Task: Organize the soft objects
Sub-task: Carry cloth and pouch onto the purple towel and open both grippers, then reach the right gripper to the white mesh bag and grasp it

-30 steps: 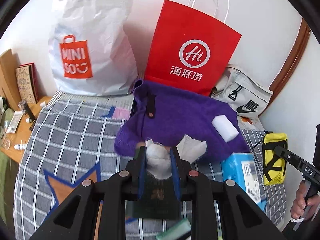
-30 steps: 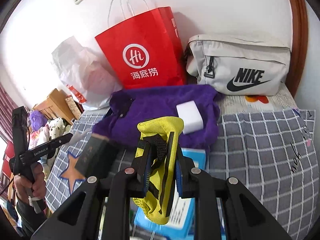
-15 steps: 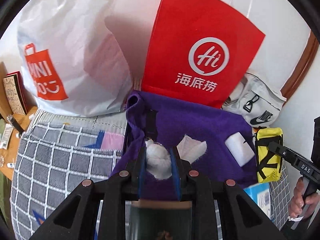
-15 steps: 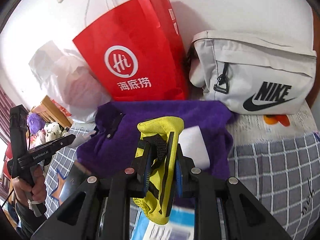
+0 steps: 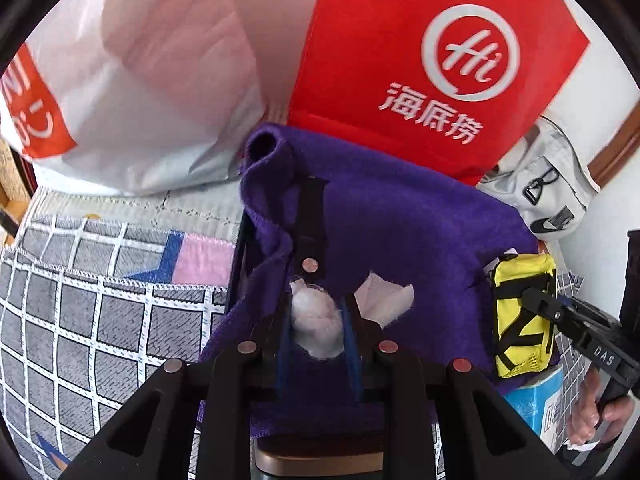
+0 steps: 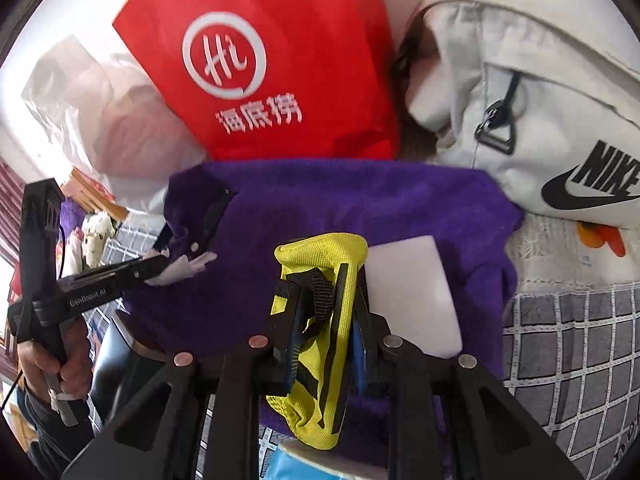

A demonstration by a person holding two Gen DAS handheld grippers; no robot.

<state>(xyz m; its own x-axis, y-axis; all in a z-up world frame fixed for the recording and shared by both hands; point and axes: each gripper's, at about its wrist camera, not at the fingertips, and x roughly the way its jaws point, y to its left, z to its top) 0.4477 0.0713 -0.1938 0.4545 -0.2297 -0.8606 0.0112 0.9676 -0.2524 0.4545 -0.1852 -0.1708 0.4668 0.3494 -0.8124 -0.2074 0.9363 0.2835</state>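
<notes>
- Your left tool [image 5: 316, 326] pinches one white fluffy wad [image 5: 317, 326] over the single purple towel [image 5: 400, 232].
- Your right tool [image 6: 324, 336] clamps one yellow pouch [image 6: 320, 344] there, beside one white sponge [image 6: 416, 292].
- Three bags stand behind.

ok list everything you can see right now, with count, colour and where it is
paper bag: 1, red with white logo, upright against the wall behind the cloth
plastic bag: 1, white with orange print, left of the paper bag
sling bag: 1, pale grey with black logo, right of the paper bag
cloth: 1, purple, spread on the bed
sponge block: 1, white, lying on the cloth
bedcover: 1, grey with white grid
box: 1, blue, near edge of the cloth
white wad: 1, white, clamped in the left tool
pouch: 1, yellow with black straps, clamped in the right tool
hands: 2, one on each tool handle
</notes>
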